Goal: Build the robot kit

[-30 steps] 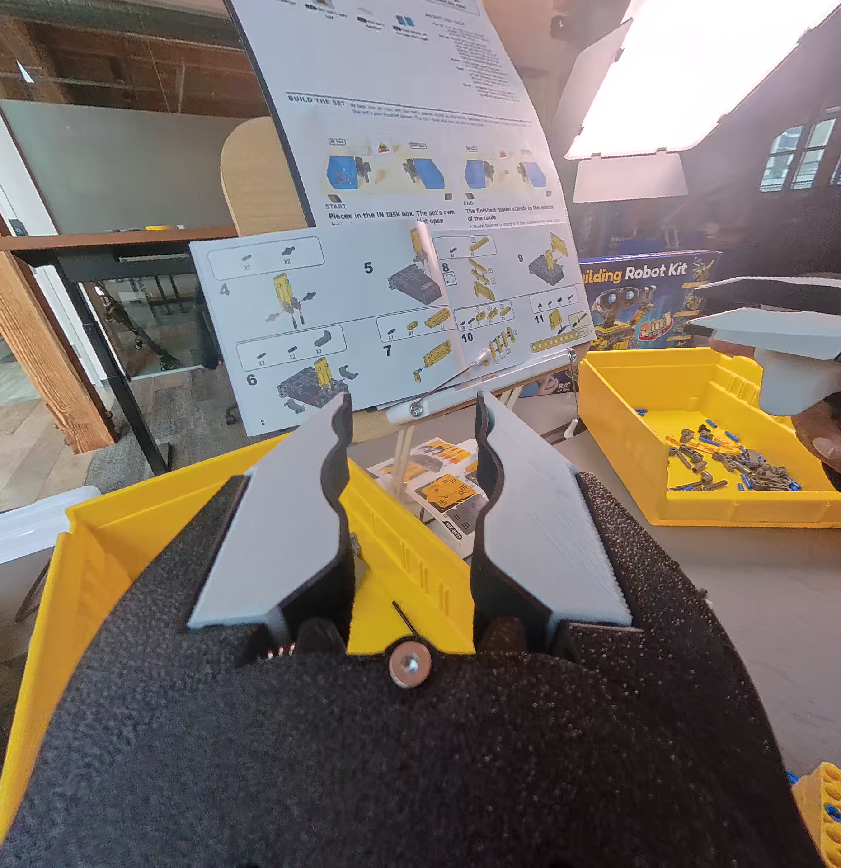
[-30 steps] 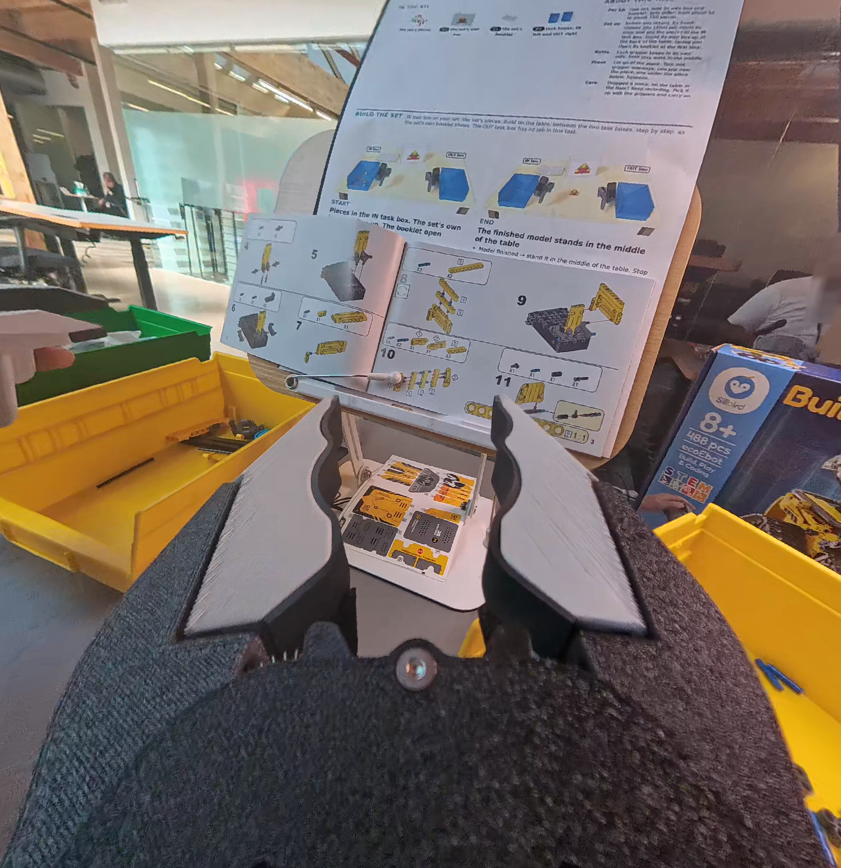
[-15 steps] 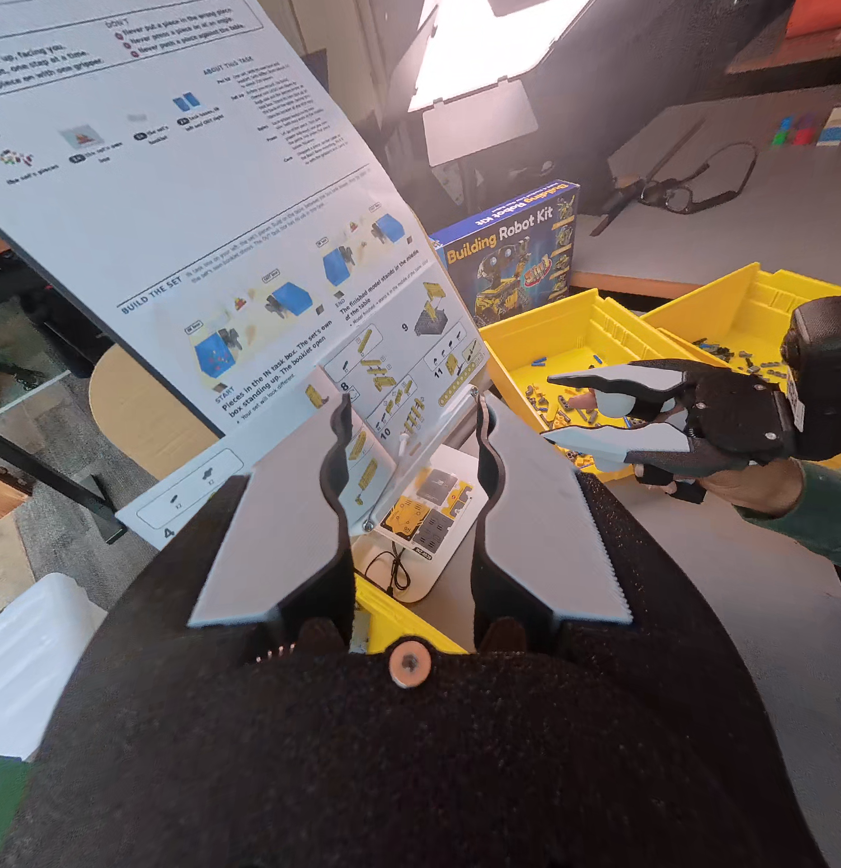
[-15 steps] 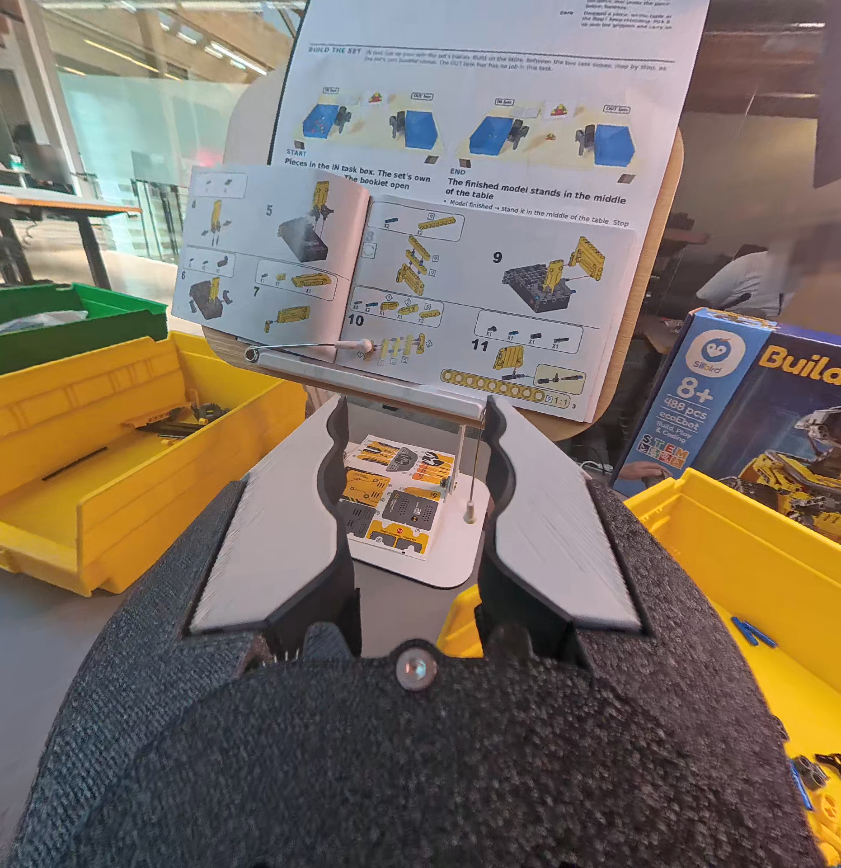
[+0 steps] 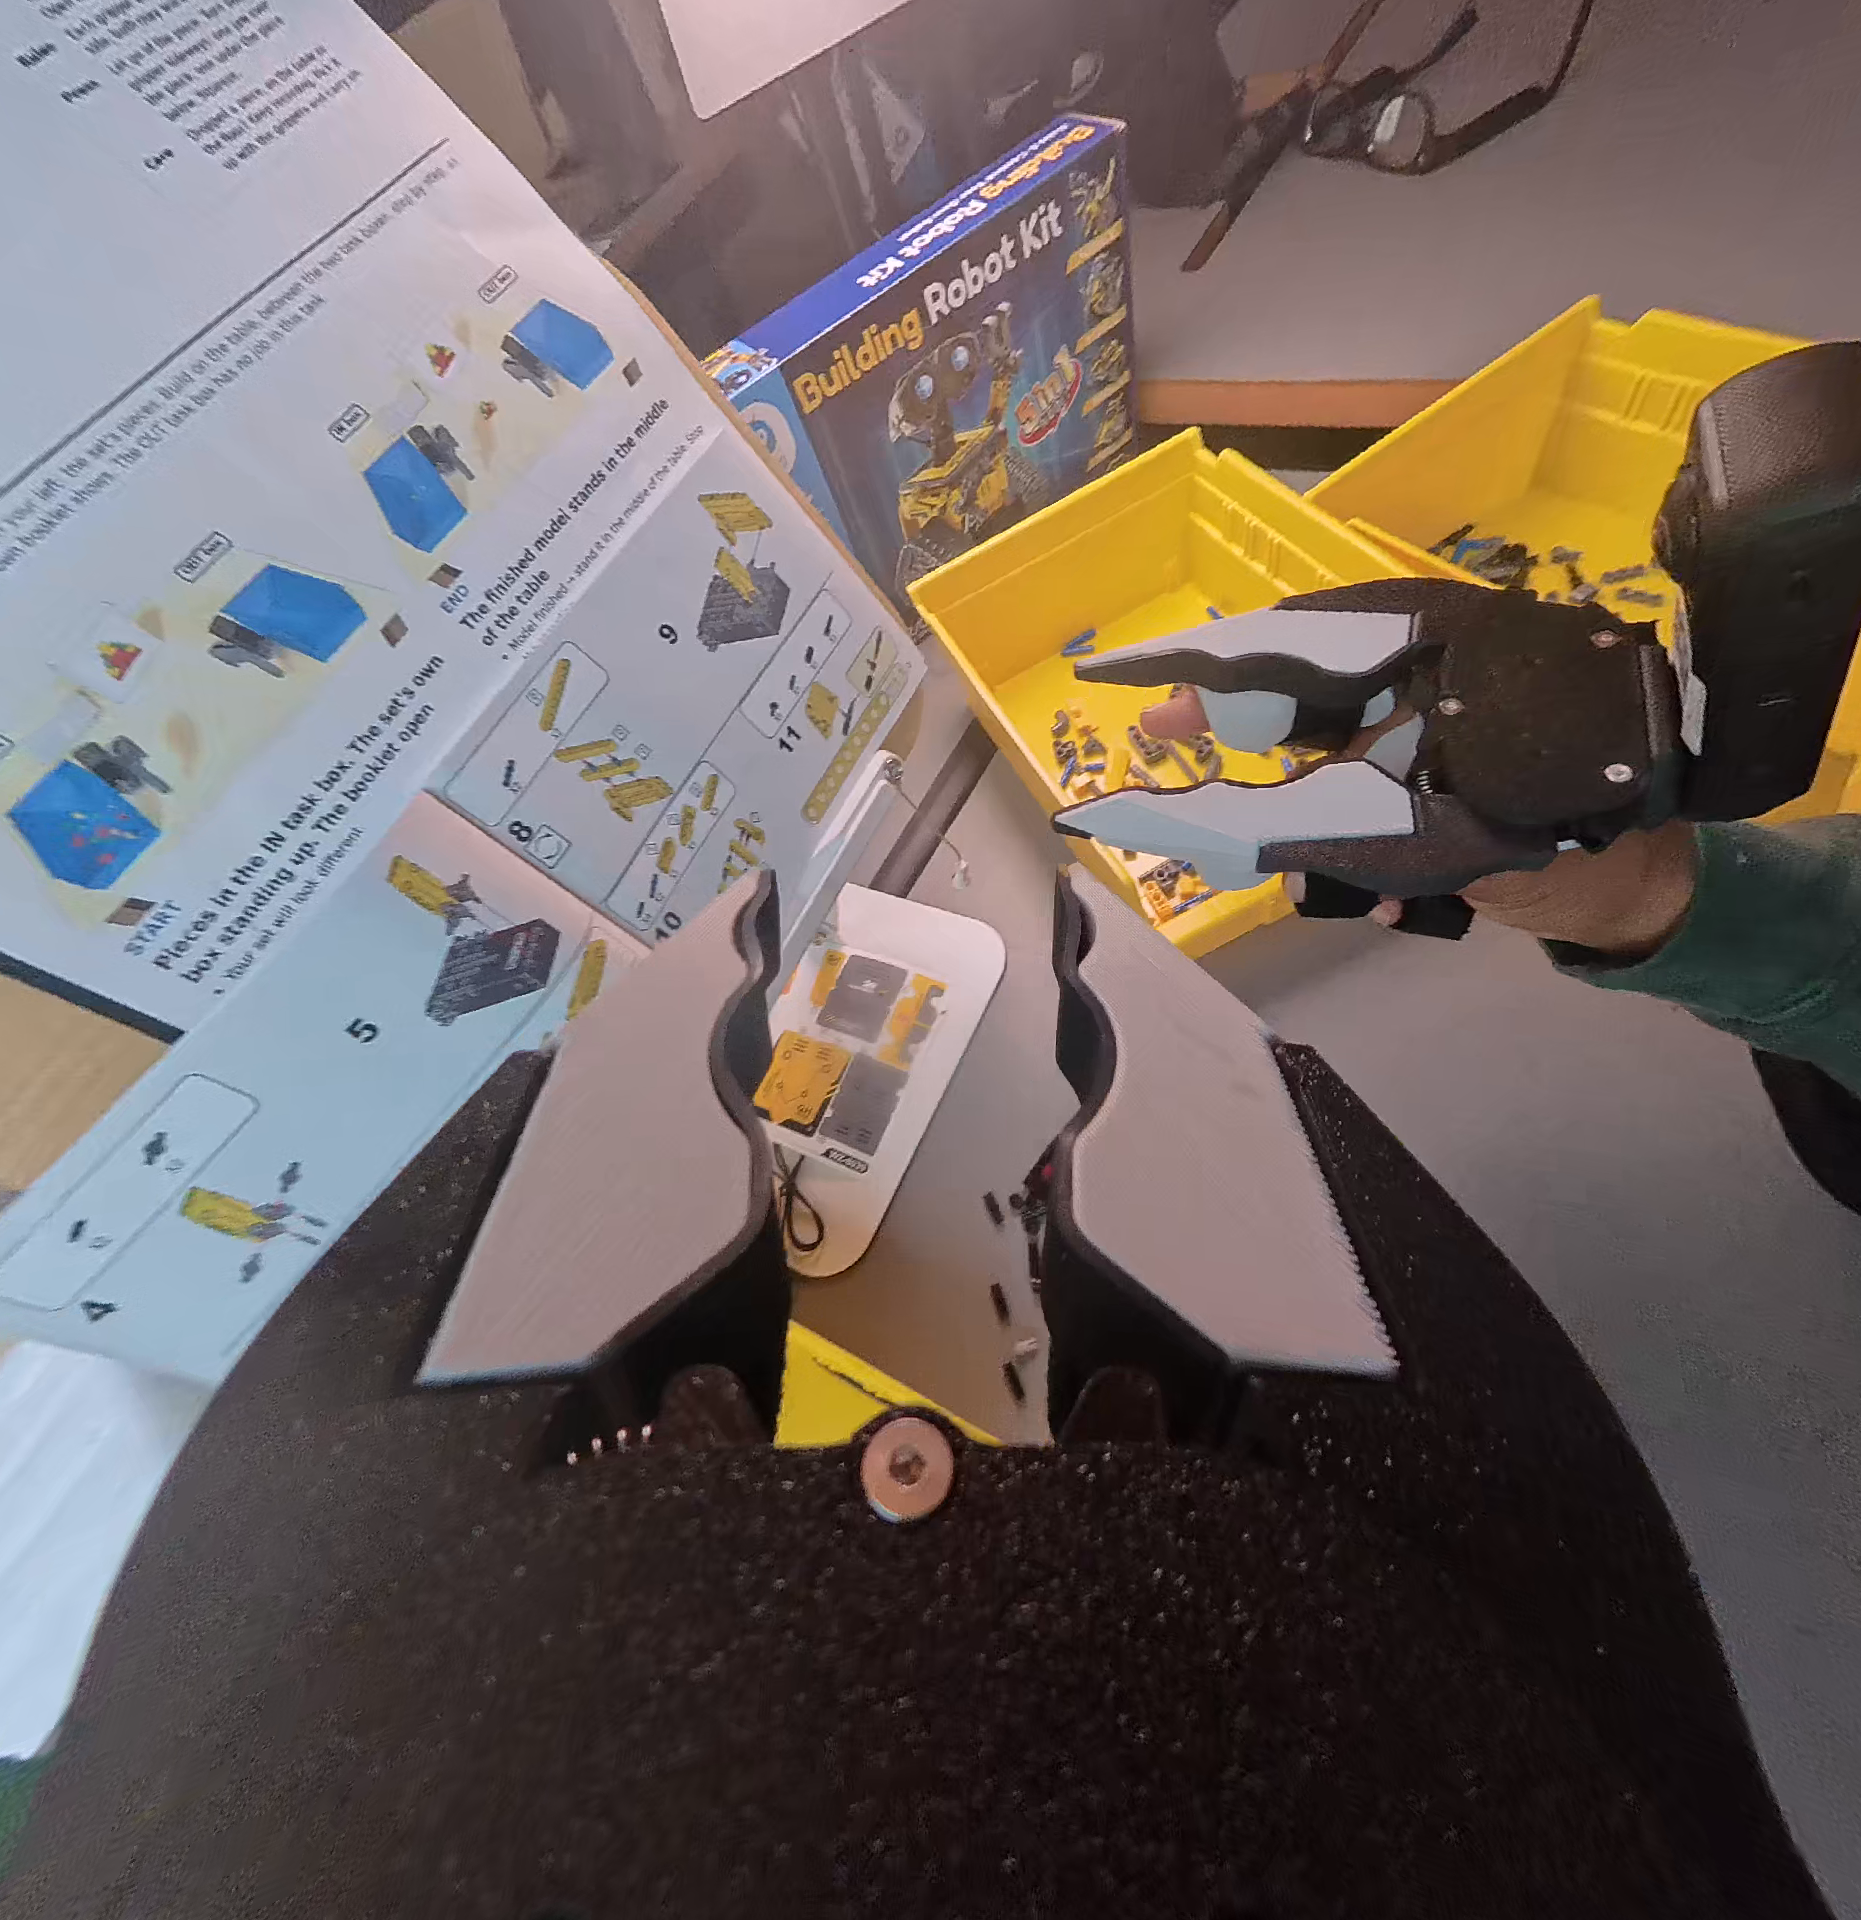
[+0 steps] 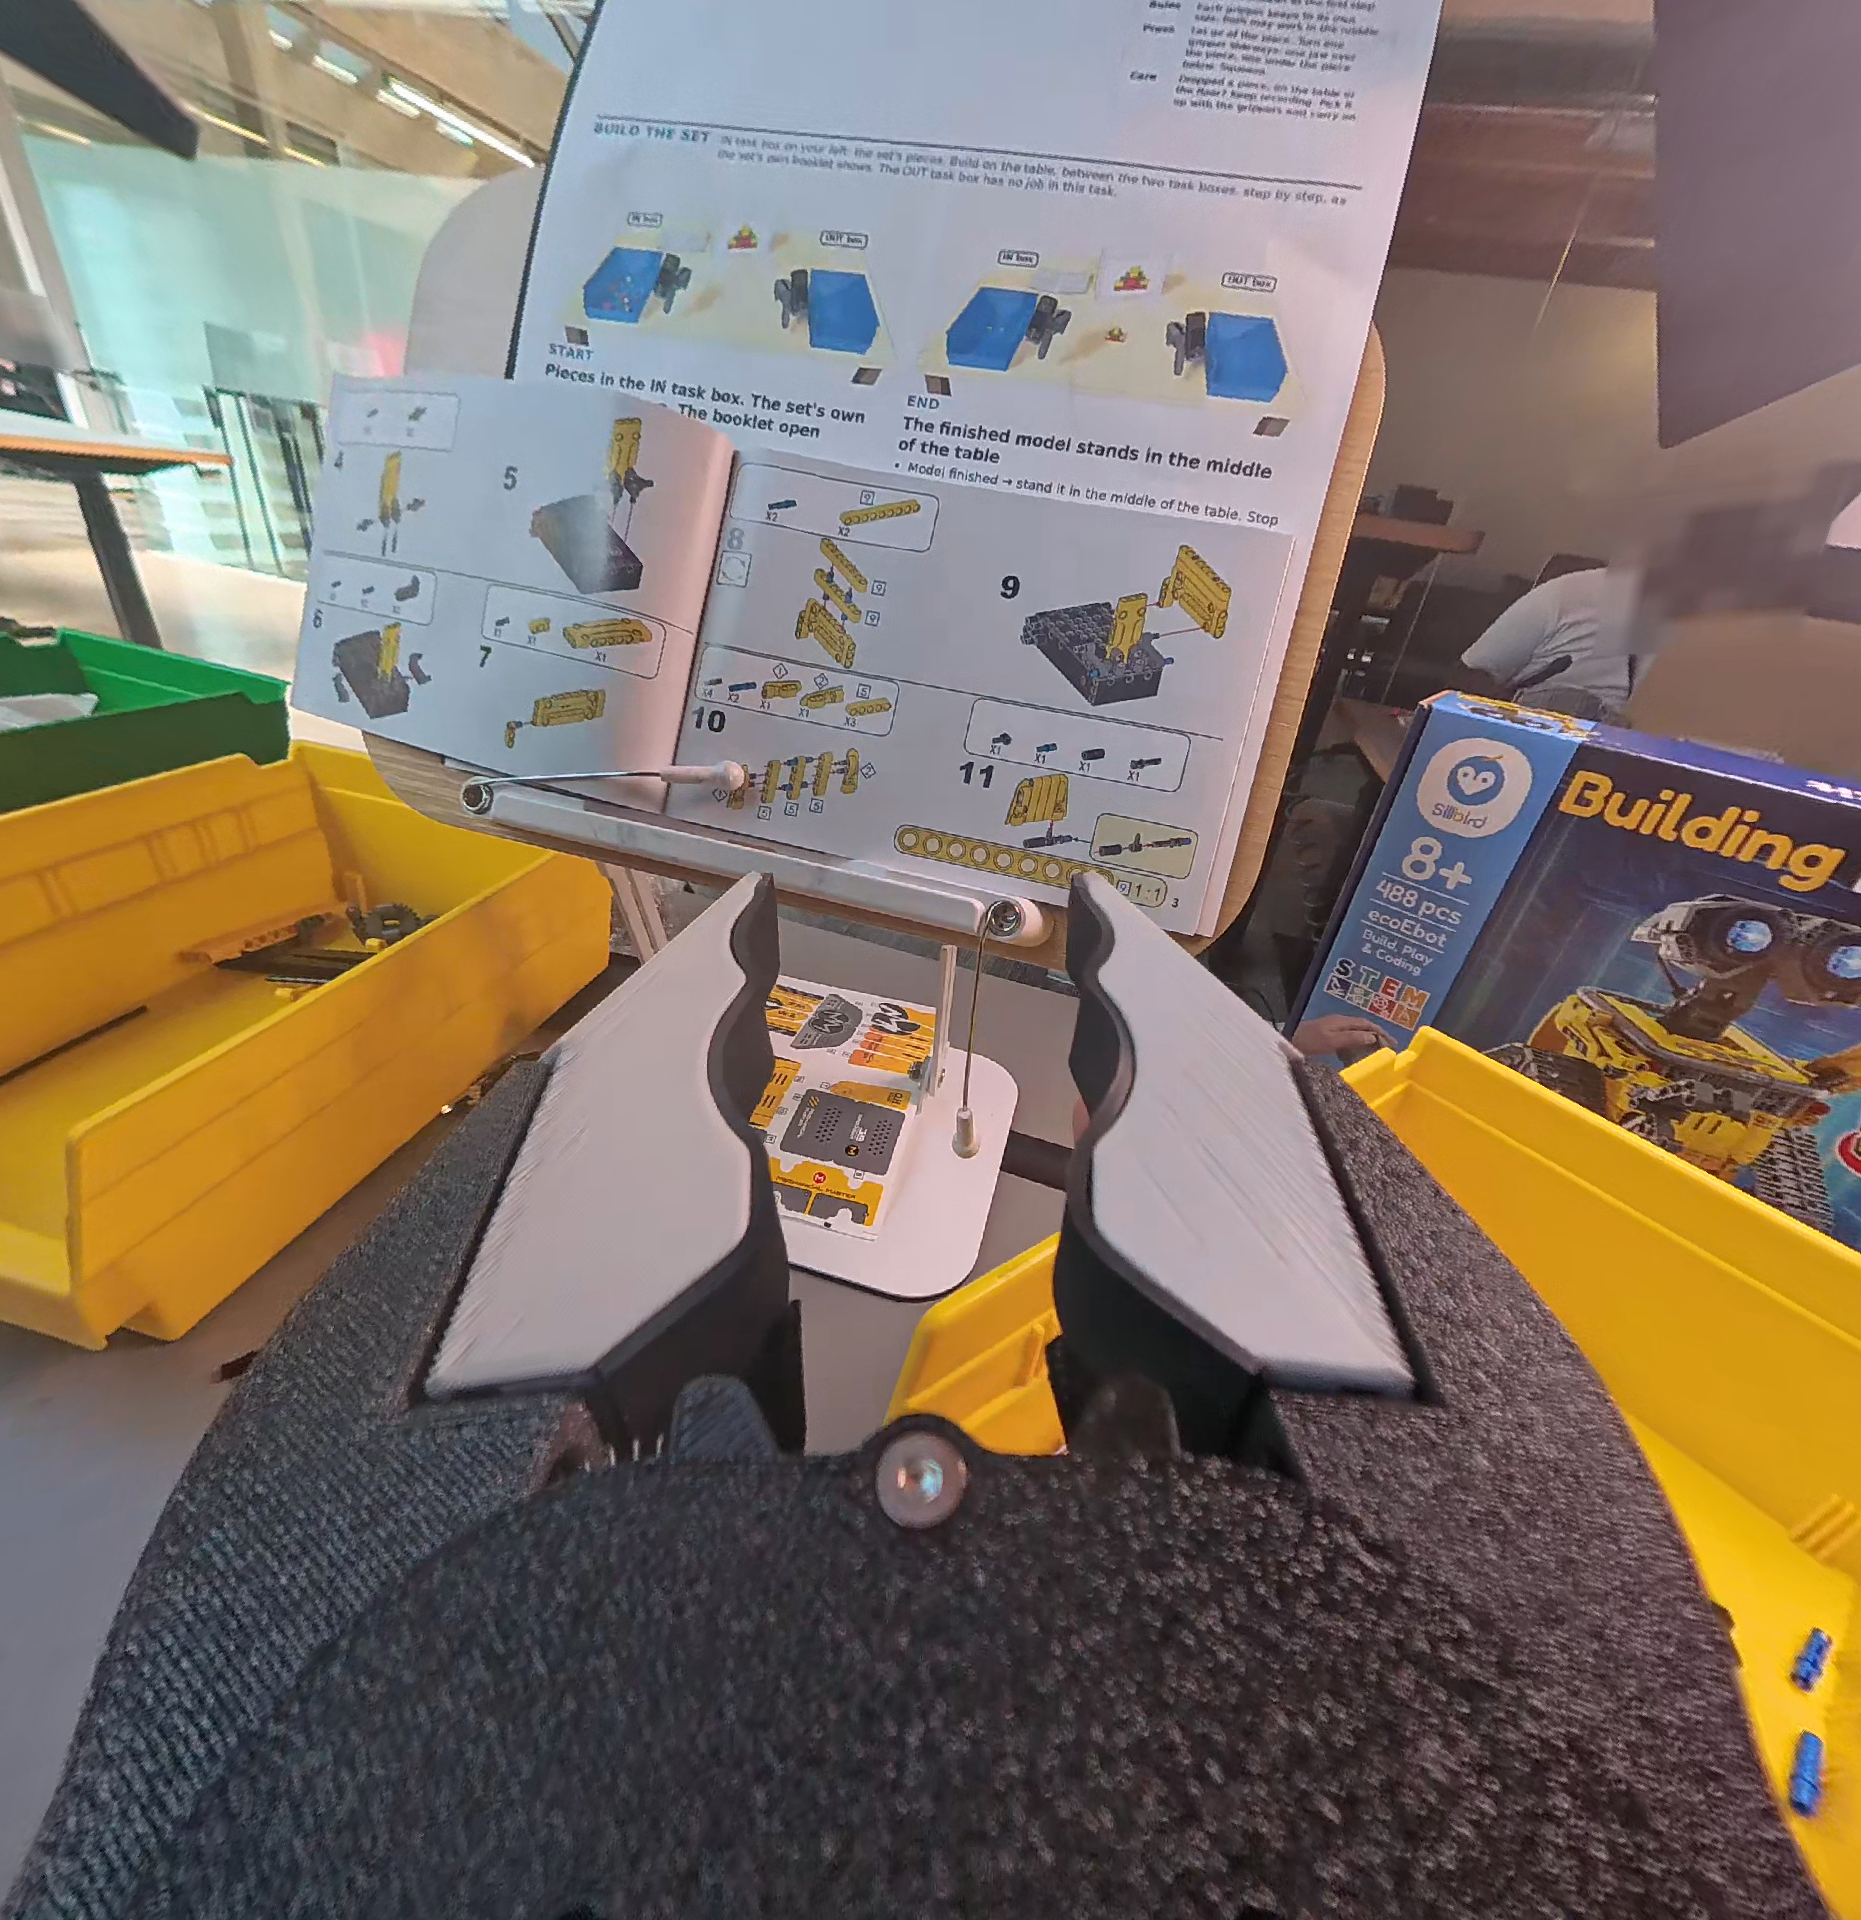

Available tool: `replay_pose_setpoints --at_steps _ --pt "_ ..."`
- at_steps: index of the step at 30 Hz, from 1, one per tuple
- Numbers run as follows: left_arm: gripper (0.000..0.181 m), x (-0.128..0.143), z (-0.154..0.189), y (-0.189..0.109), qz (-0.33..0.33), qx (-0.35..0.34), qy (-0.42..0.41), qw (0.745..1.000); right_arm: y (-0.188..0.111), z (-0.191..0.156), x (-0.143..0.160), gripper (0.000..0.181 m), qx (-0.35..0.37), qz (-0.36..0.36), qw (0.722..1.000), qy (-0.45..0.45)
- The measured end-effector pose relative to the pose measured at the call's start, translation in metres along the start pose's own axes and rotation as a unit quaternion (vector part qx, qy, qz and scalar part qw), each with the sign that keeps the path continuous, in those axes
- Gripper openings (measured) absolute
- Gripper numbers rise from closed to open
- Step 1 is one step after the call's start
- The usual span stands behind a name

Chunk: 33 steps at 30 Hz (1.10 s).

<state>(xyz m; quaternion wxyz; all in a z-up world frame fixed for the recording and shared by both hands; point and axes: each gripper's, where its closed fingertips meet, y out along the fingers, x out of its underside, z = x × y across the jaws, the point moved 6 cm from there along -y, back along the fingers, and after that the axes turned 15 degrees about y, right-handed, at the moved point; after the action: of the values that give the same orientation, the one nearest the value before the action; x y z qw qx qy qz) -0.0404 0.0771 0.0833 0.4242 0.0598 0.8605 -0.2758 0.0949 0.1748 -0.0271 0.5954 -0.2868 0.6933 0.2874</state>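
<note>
Since the earlier frames the left gripper (image 5: 910, 914) has swung right, tilting the instruction booklet (image 5: 552, 831) across its view. The right gripper (image 6: 921, 909) hovers before the book stand (image 6: 760, 847). Both jaws are apart and empty. Small building pieces (image 5: 1134, 743) lie in the yellow bin (image 5: 1051, 592): light, rigid, likely fiddly.
</note>
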Motion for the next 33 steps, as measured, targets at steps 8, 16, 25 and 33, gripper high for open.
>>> replay_pose_setpoints --at_steps 8,16,25,33 --pt "0.052 0.068 0.034 -0.021 0.122 -0.103 -0.107 0.981 -0.002 -0.002 0.002 0.069 -0.047 -0.031 0.998 0.013" --pt "0.055 0.108 0.043 -0.039 0.141 -0.258 -0.099 0.951 0.003 -0.010 0.015 0.046 -0.043 -0.028 0.998 -0.024" --pt "0.000 0.137 0.037 -0.046 0.181 -0.267 -0.086 0.943 -0.002 -0.009 0.008 0.001 -0.026 0.035 0.999 -0.015" --pt "0.000 0.164 0.029 -0.038 0.200 -0.262 -0.156 0.931 0.009 -0.005 0.017 0.042 -0.020 0.019 0.999 -0.030"
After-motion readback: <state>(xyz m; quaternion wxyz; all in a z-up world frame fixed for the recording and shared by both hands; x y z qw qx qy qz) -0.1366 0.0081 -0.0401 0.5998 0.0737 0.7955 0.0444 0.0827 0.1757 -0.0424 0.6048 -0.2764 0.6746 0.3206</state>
